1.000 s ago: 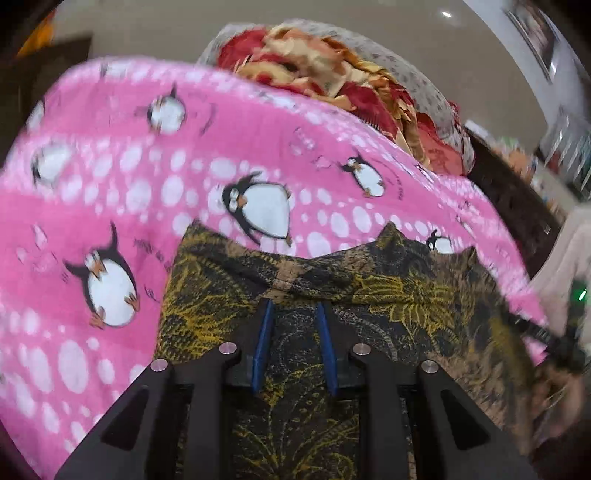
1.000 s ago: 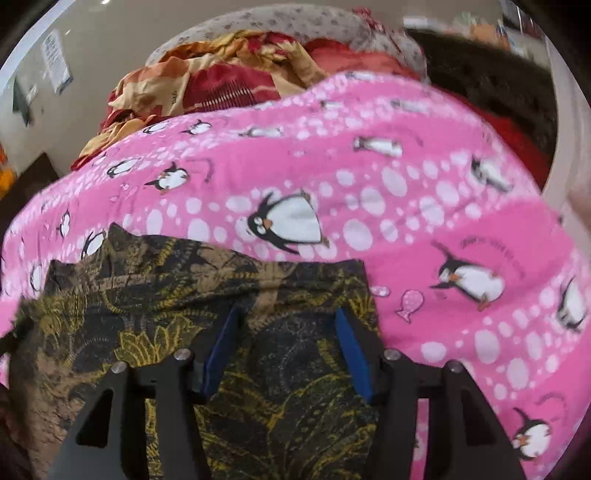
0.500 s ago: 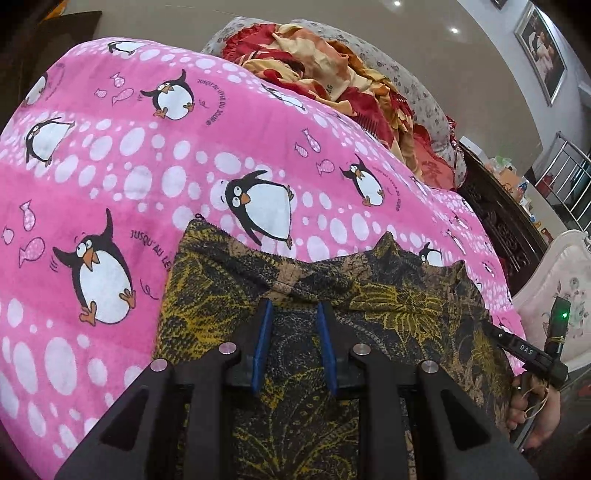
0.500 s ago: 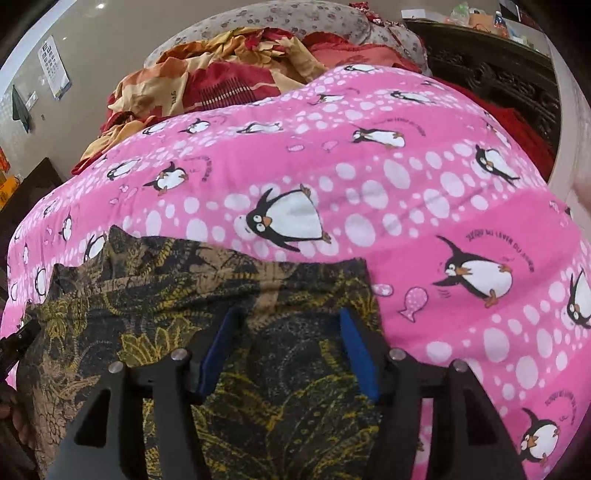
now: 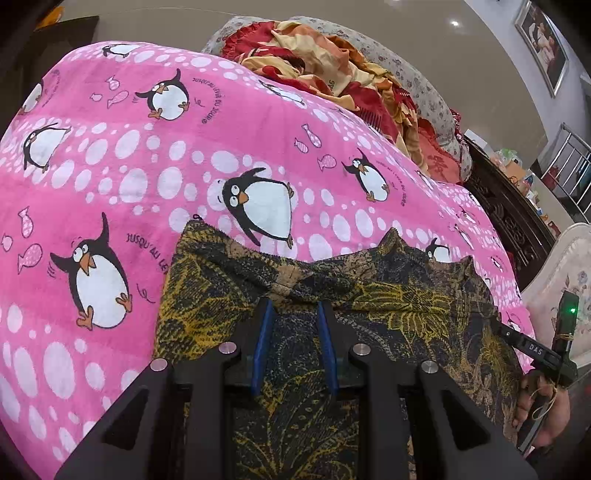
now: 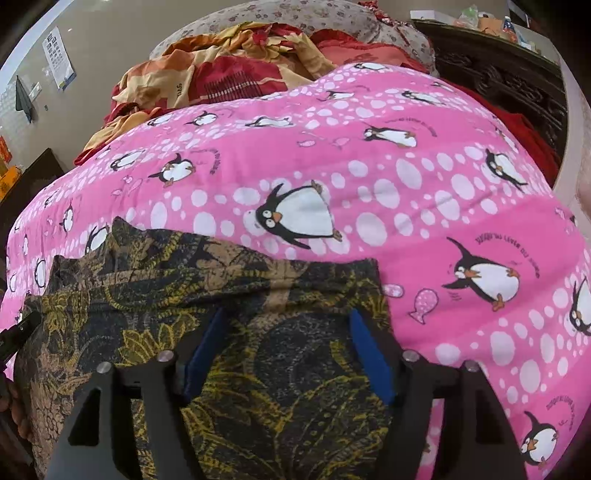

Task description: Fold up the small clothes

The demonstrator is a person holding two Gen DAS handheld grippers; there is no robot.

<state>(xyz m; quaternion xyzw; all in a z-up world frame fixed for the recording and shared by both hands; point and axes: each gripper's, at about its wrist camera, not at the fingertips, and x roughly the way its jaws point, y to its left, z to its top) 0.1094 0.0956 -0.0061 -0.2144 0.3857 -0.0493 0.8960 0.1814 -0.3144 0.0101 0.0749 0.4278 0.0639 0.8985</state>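
A small dark garment with a yellow and tan leaf print (image 5: 406, 295) lies spread on a pink penguin blanket (image 5: 147, 166). It also shows in the right wrist view (image 6: 166, 277). My left gripper (image 5: 293, 314) hovers over the garment's near left part, its blue-padded jaws a small gap apart with nothing between them. My right gripper (image 6: 288, 321) is over the garment's right part near its right edge, jaws wide open and empty. The right gripper's body and the hand holding it show at the right edge of the left wrist view (image 5: 546, 362).
The pink blanket (image 6: 406, 184) covers a bed. A heap of red and orange bedding (image 5: 332, 66) and a floral pillow (image 6: 295, 14) lie at the far end. A dark carved wooden frame (image 5: 517, 221) runs along the right side.
Both views have steadied and shifted slightly; the left gripper has tilted so more blanket shows on the left. The garment lies as before and both jaws keep their gaps.
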